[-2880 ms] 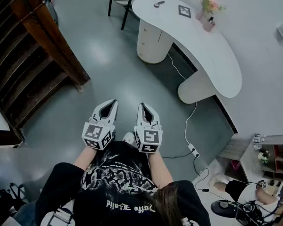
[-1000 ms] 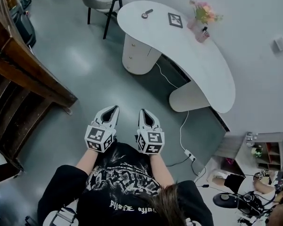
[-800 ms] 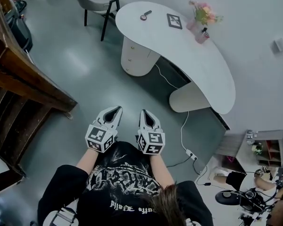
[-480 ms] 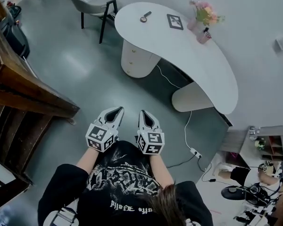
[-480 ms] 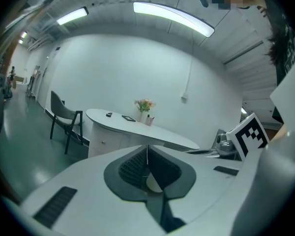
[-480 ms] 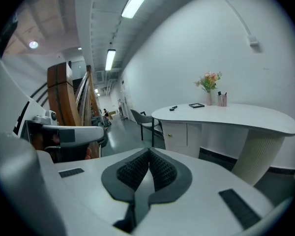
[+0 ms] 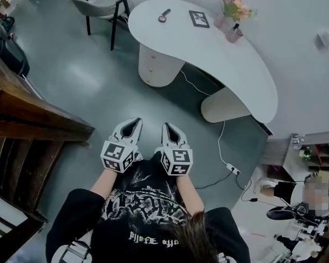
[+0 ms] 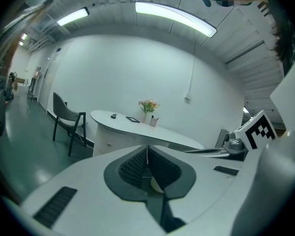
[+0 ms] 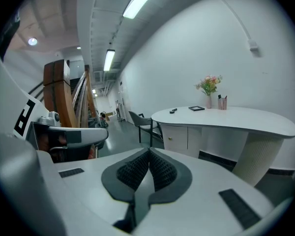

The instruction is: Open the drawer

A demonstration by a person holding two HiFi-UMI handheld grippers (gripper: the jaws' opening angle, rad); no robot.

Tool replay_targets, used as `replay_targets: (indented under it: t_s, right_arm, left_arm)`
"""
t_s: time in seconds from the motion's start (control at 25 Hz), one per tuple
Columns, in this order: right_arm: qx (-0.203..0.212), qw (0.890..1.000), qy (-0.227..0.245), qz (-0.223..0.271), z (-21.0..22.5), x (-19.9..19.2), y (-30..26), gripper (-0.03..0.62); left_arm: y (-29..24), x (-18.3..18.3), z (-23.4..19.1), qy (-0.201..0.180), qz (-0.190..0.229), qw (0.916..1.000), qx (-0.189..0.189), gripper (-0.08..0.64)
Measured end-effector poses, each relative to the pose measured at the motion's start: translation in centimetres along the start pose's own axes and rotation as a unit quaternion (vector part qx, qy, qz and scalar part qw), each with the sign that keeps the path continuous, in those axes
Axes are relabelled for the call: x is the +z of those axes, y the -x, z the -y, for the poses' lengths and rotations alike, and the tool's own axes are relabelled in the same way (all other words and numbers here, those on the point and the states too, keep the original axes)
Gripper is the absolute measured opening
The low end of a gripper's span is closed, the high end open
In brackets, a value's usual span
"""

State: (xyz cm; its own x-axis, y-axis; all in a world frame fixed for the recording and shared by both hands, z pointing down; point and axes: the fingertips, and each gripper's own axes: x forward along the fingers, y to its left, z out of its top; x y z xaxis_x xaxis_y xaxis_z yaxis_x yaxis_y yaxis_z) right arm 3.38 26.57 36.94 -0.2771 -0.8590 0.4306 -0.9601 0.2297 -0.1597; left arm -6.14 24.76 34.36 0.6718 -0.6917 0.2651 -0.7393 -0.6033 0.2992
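A: White drawer [image 7: 153, 64] with 2 small knobs, shut, under the desk's [image 7: 208, 43] end nearest the chair [image 7: 98, 7].
B: And the tongs?
A: Left tongs [image 7: 134, 121] and right tongs [image 7: 167, 126] are side by side before the chest, aimed deskward, well apart from the drawer. Both pairs of jaws are pressed together, empty.

On the grey floor [image 7: 98, 86] a white curved table [image 7: 219, 48] stood at one o'clock, a chair [image 7: 96, 4] at eleven, stairs [image 7: 33, 125] at nine.
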Motion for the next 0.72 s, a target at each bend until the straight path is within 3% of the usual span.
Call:
replay_targets:
  t_s: [0.4, 0.72]
  right_arm:
    - [0.016, 0.999, 0.032, 0.012, 0.3, 1.5, -1.0, 0.026]
    - [0.036, 0.999, 0.033, 0.015, 3.5, 3.0, -4.8, 0.026]
  left_arm:
    - [-0.8, -0.7, 0.0, -0.003, -0.009, 0.9998, 0.017, 0.025]
    - [-5.6, -0.5, -0.7, -0.023, -0.024, 0.9987, 0.038, 0.025]
